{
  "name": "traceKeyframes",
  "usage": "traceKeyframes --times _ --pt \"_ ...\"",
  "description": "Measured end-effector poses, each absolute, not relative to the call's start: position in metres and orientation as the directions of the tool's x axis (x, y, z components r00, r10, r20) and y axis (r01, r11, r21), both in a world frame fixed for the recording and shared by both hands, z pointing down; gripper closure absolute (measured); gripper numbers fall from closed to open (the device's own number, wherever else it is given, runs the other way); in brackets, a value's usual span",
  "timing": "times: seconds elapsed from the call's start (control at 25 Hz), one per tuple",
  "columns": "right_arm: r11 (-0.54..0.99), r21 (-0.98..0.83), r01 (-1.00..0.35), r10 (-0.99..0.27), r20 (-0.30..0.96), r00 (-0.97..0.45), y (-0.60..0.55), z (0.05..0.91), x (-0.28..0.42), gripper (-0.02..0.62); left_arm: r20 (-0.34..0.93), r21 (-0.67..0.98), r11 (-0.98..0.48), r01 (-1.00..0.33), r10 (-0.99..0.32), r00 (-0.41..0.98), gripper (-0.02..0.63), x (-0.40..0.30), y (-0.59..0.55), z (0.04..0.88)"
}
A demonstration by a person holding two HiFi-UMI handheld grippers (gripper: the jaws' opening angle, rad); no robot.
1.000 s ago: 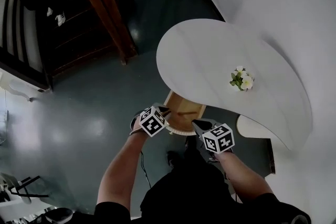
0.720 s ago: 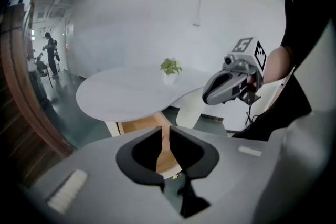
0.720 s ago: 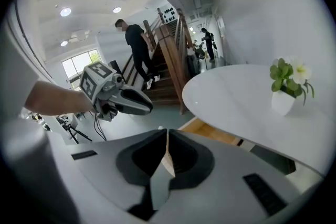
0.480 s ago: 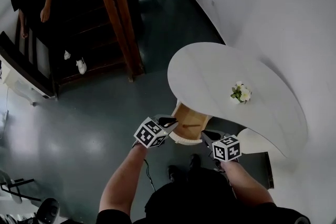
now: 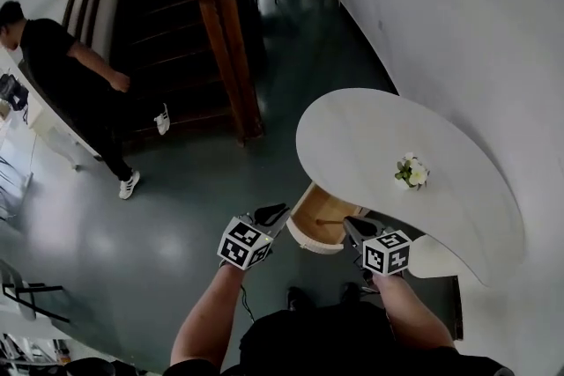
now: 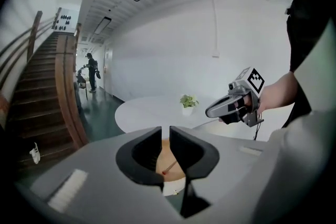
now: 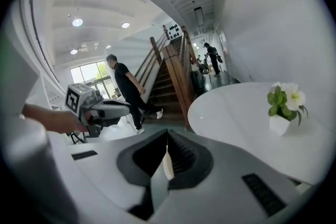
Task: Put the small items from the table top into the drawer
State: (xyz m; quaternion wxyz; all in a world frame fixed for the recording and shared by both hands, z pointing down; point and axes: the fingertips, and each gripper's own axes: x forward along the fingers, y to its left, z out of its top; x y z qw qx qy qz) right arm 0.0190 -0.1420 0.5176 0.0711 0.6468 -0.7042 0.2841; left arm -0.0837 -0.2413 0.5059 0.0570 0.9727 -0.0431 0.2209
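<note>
White curved worktop (image 5: 370, 132) against the wall carries a flower pot (image 5: 411, 173). Drawer (image 5: 319, 220) is open under its edge, with a red-tipped stick (image 6: 169, 167) inside. Left gripper (image 5: 269, 214) jaws are slightly parted and empty. Right gripper (image 5: 352, 227) jaws are clenched on nothing. Dark glossy floor (image 5: 176, 216), wooden stairs (image 5: 181, 57), person (image 5: 66, 75) walking.

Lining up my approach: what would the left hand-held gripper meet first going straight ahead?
Probably the open wooden drawer under the white rounded table, centred beyond the left hand-held gripper; depth is hard to judge.
</note>
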Motion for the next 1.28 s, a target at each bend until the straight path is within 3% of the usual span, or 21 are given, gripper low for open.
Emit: traceKeyframes --times 0.44,0.64,0.84,1.28 --pt "0.197 -0.292 -0.936 -0.893 0.341 -0.295 -0.116 0.457 0.065 0.597 0.26 0.02 -0.977 -0.213 -0.201 0.945 0.554 -0.039 -0.182 0.432" --pt "0.27 -0.257 -0.928 -0.902 0.27 -0.337 -0.105 0.429 0.093 0.597 0.224 -0.04 -0.945 -0.325 -0.326 0.919 0.571 -0.026 -0.174 0.4" --pt "0.277 -0.203 -0.939 -0.933 0.177 -0.313 -0.106 0.395 0.113 0.597 0.185 0.062 -0.901 -0.429 -0.412 0.892 0.595 -0.022 -0.186 0.377" --pt "0.313 -0.155 -0.937 -0.944 0.052 -0.324 -0.122 0.329 0.122 0.597 0.116 0.041 -0.87 -0.492 -0.485 0.867 0.595 -0.022 -0.211 0.335"
